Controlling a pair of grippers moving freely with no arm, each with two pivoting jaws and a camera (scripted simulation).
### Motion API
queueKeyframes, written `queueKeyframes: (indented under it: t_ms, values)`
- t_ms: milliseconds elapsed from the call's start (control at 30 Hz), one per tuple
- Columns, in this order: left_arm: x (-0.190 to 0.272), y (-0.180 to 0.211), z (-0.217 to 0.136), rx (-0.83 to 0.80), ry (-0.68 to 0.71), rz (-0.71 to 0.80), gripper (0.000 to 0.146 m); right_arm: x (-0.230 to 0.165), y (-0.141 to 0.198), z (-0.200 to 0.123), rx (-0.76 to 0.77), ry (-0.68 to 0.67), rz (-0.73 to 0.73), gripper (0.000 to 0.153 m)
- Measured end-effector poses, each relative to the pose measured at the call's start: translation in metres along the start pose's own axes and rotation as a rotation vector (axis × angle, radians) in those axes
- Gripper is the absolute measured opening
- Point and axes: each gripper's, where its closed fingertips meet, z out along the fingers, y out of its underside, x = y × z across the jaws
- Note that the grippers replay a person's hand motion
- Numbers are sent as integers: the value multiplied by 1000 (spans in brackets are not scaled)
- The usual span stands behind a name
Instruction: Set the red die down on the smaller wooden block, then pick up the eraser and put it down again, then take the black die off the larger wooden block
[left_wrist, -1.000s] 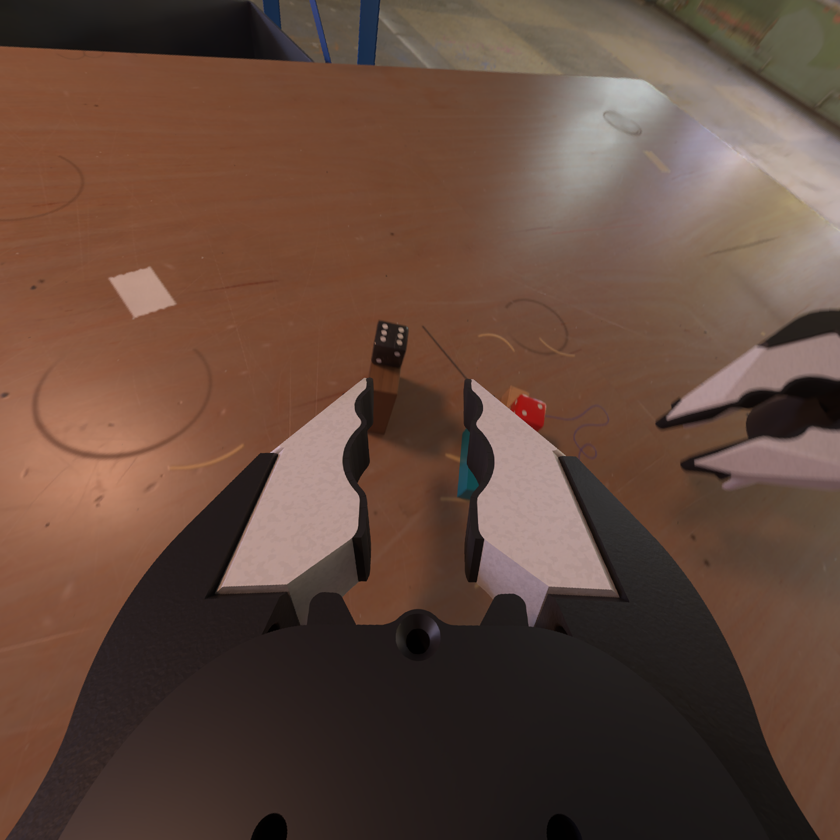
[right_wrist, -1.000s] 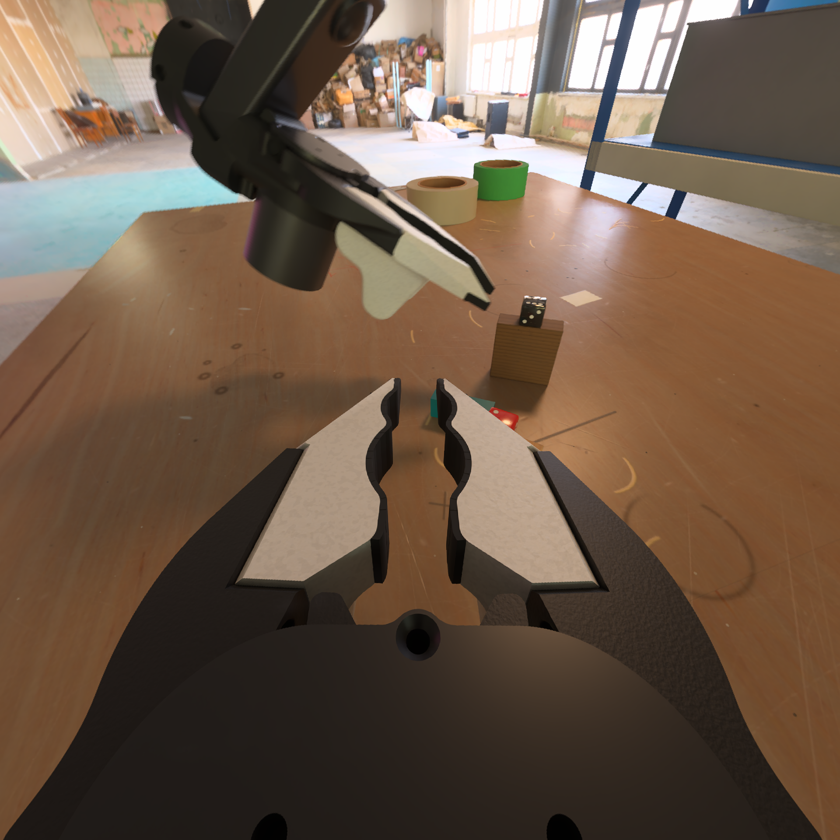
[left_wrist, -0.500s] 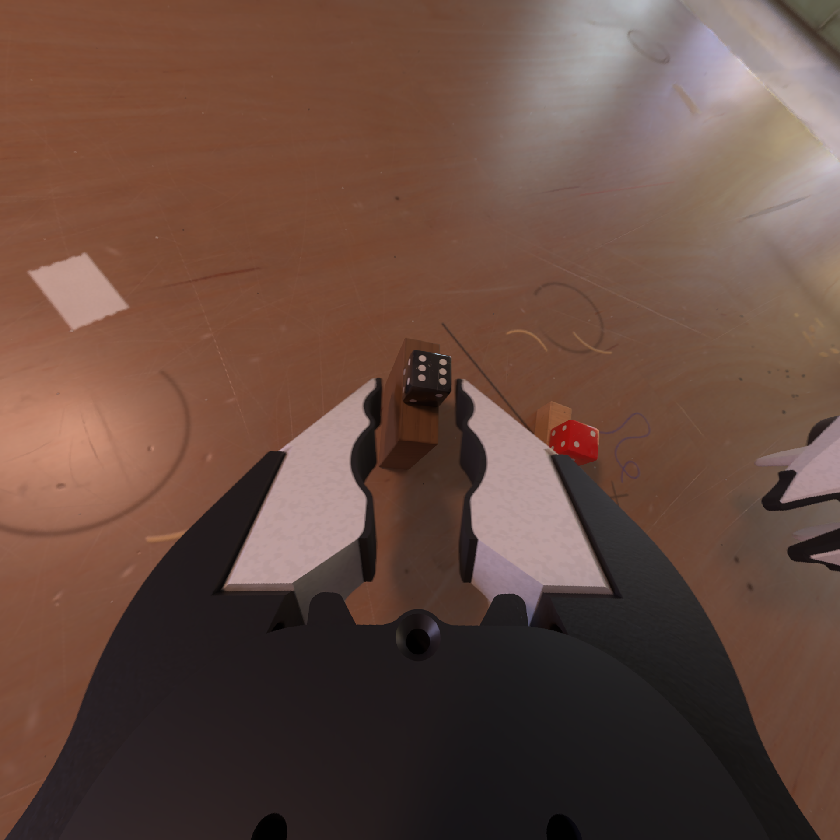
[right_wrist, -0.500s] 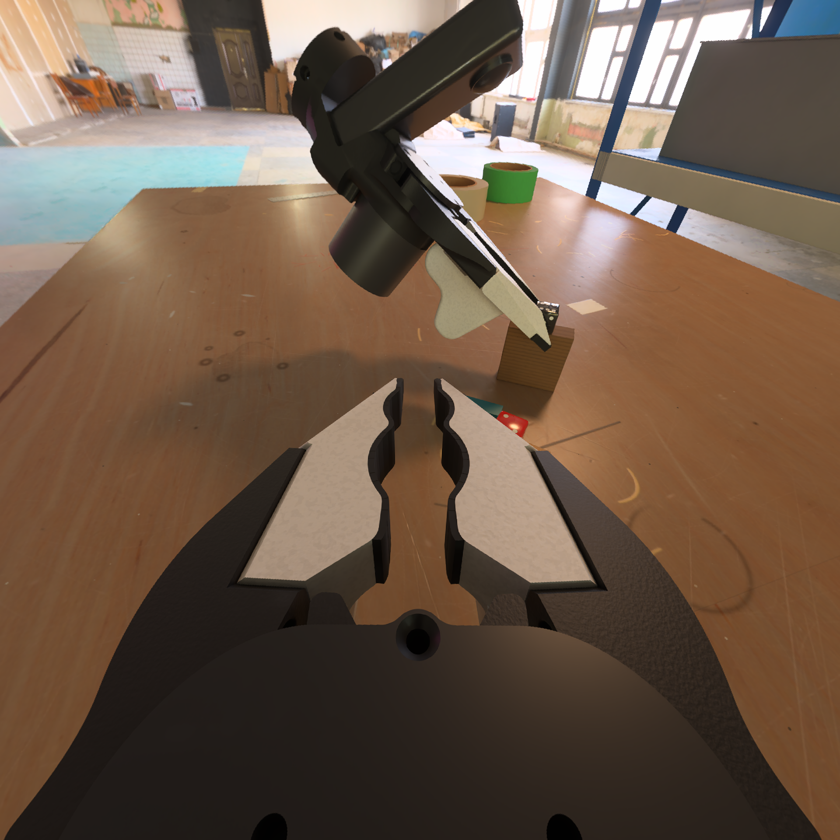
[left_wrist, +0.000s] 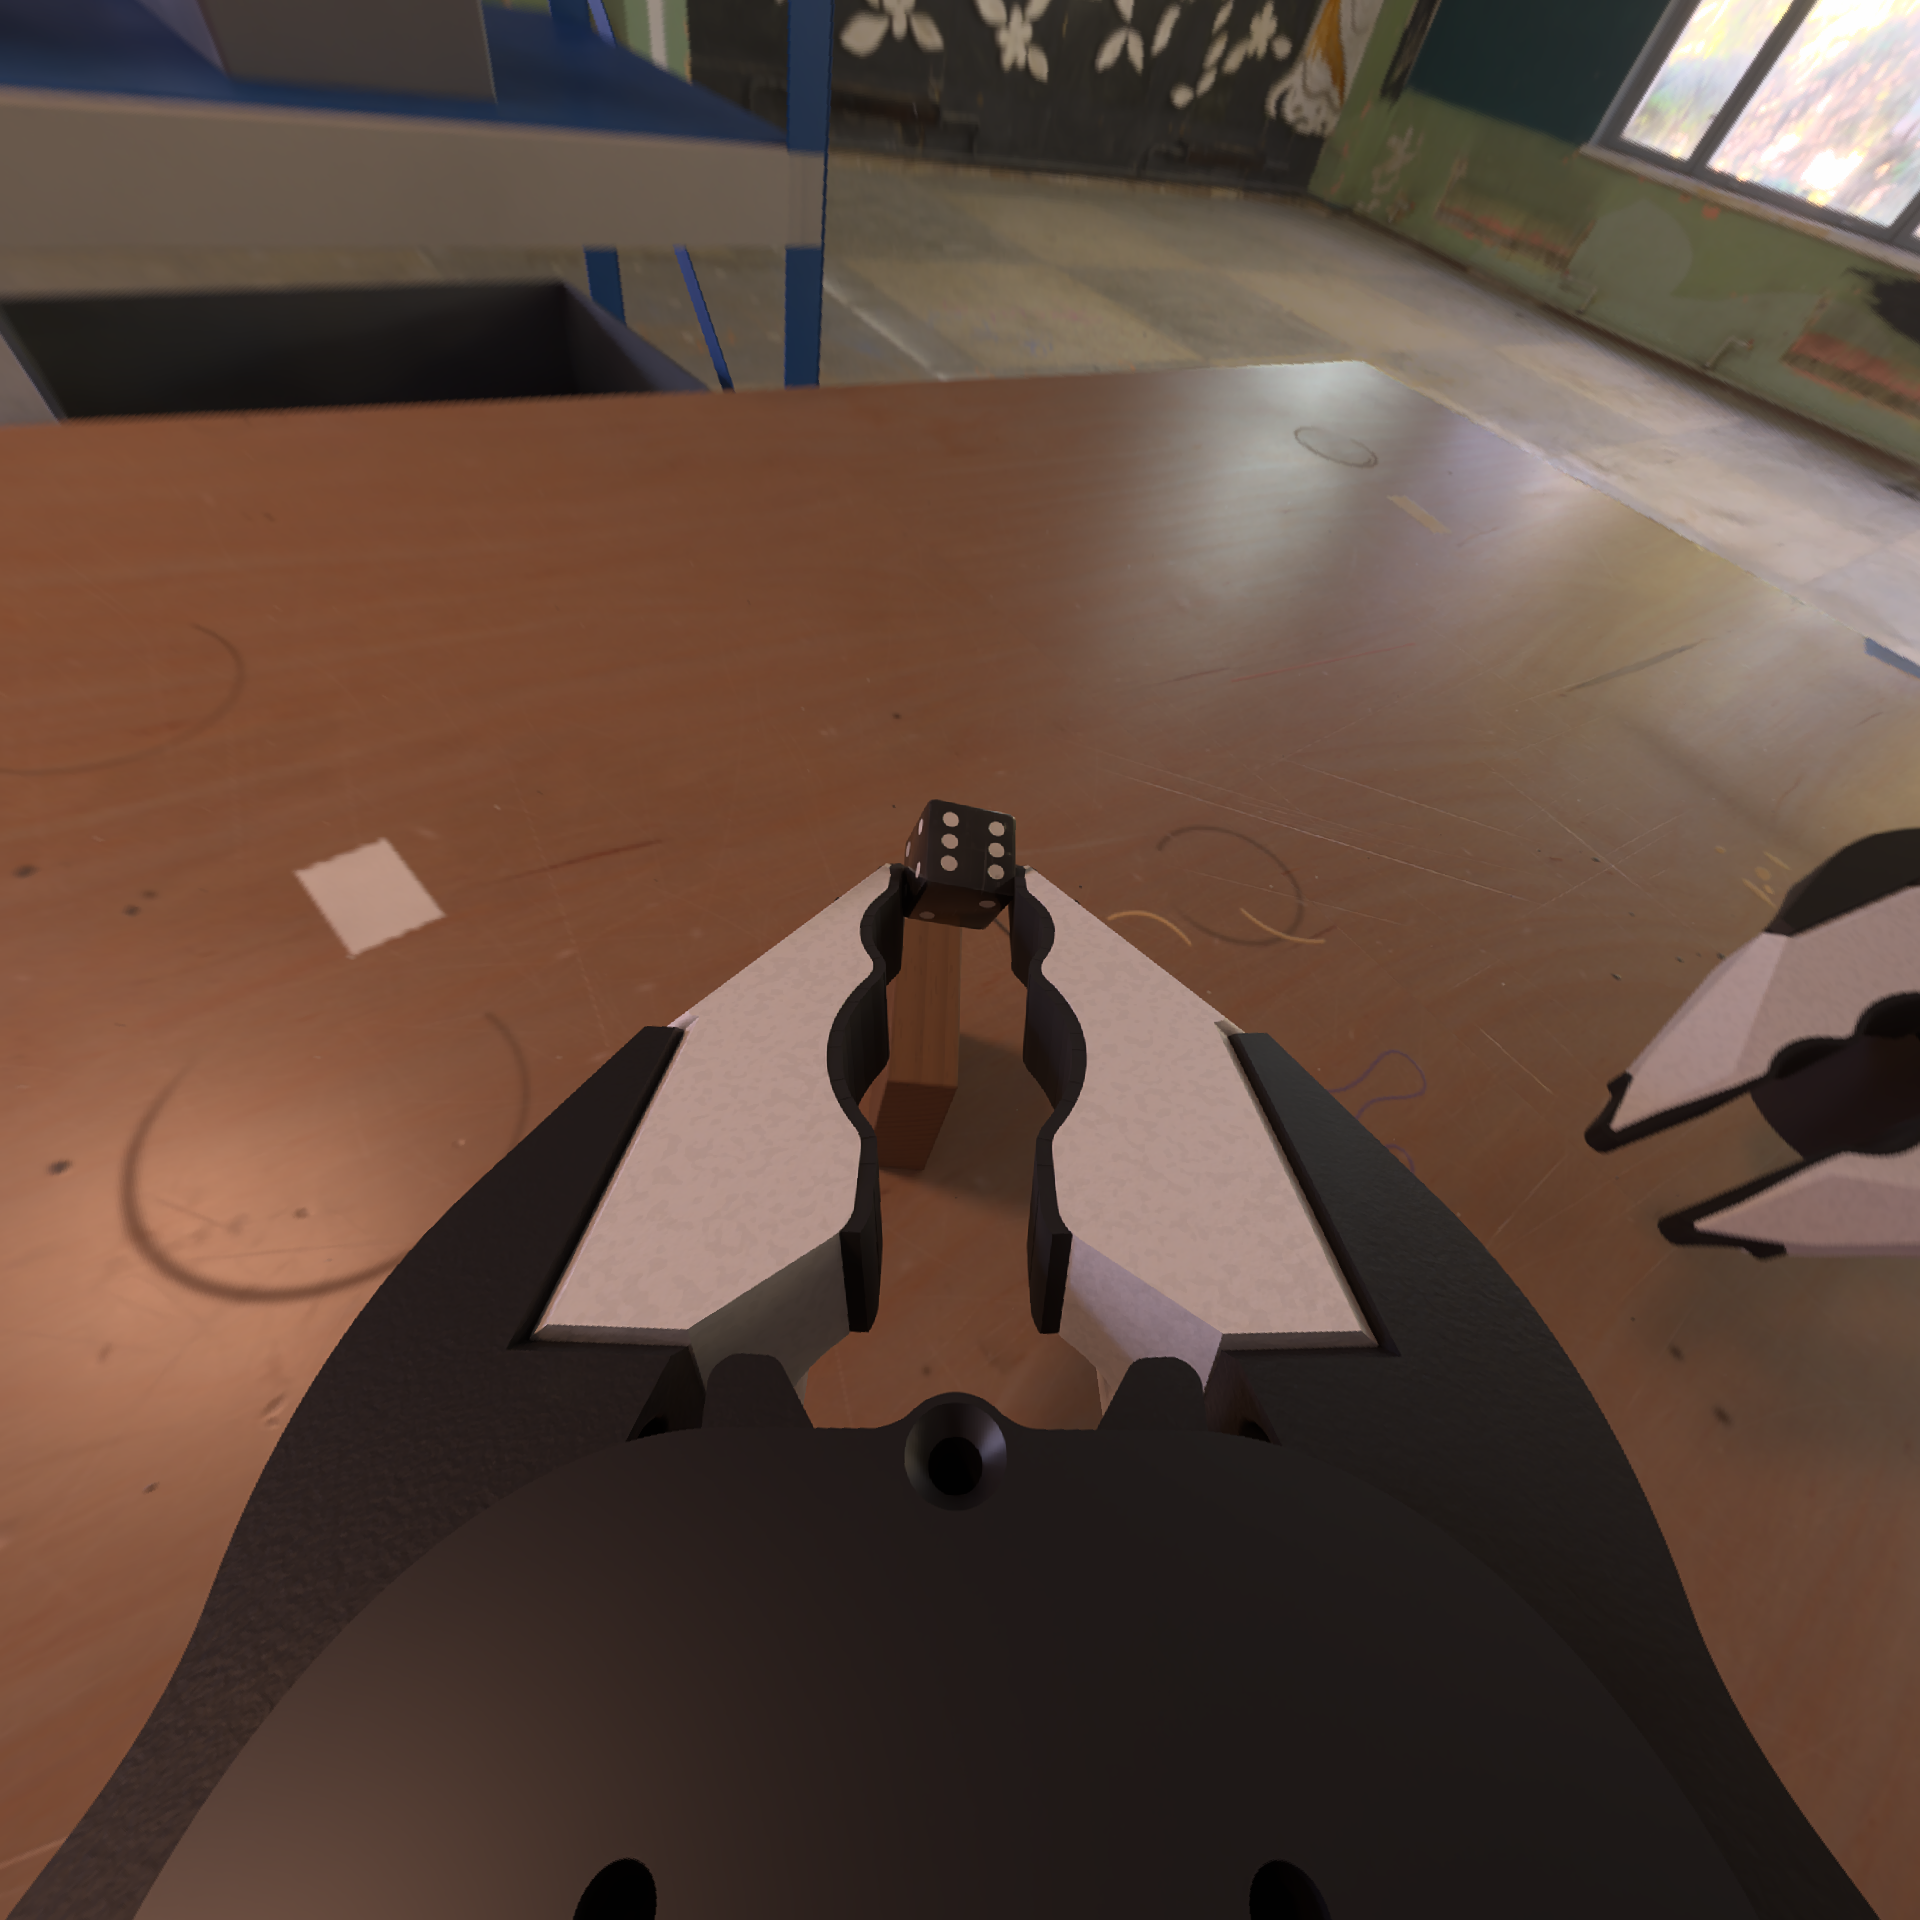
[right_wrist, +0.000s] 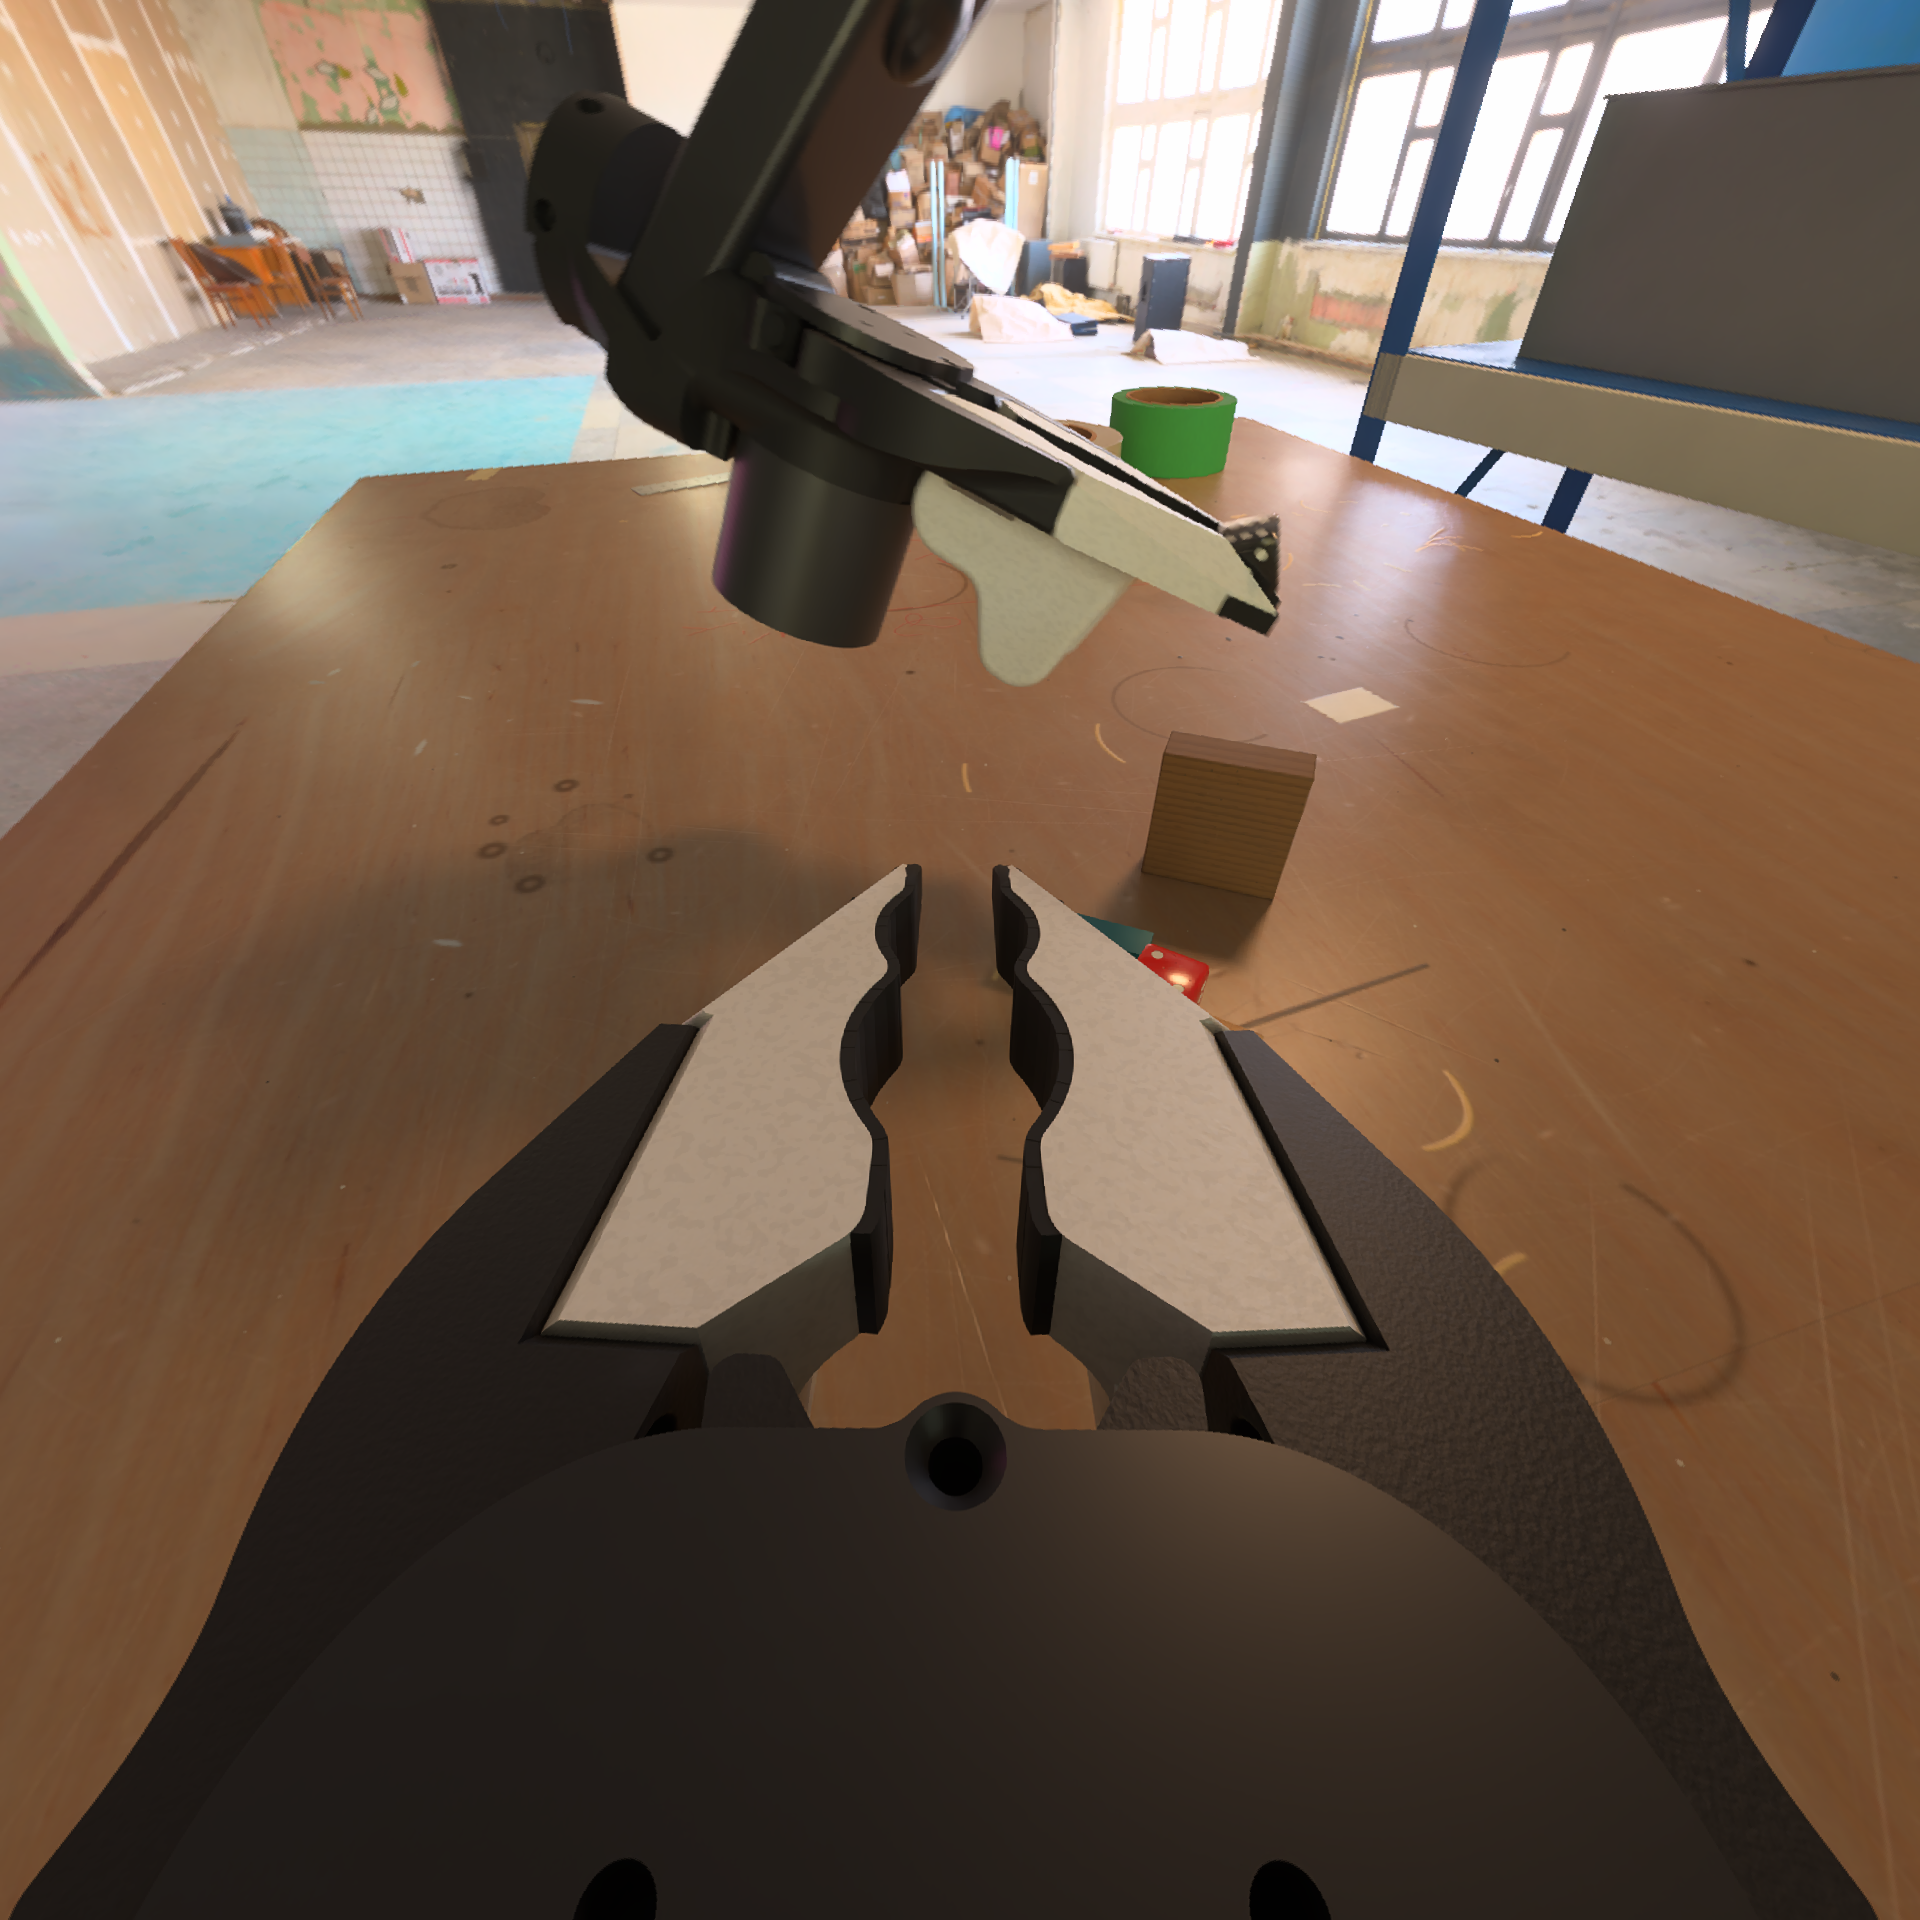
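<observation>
My left gripper (left_wrist: 958, 883) is shut on the black die (left_wrist: 961, 868), pinched at its fingertips and held in the air above the table. The larger wooden block (left_wrist: 920, 1039) stands below, between the fingers, with its top bare (right_wrist: 1226, 826). In the right wrist view the left gripper (right_wrist: 1257, 582) hangs high with the black die (right_wrist: 1255, 540) at its tip. My right gripper (right_wrist: 954, 883) is slightly open, empty and low over the table. The red die (right_wrist: 1174, 971) and teal eraser (right_wrist: 1117, 930) peek out behind its right finger. The smaller wooden block is hidden.
A green tape roll (right_wrist: 1172, 431) stands at the far table edge, with a tan roll (right_wrist: 1091, 434) mostly hidden behind the left gripper. A white paper patch (left_wrist: 369, 896) lies left of the block. The right gripper (left_wrist: 1626, 1184) shows at the right. Blue shelving (left_wrist: 800, 208) stands beyond the table.
My left gripper came down around the black die, shut on it and lifted it off the larger wooden block. The right gripper has barely moved.
</observation>
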Motion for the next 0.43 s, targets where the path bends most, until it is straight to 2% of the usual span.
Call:
queueKeyframes:
  t_ms: [167,267,433]
  values:
    - [7,-8,-28,105,4,62,19,6,-6,-1,2,5,24,15]
    - [18,-10,-48,137,50,72,19,14,-22,-3,12,34,5,17]
    - [42,-13,-75,185,134,23,19,30,-51,11,1,62,-9,32]
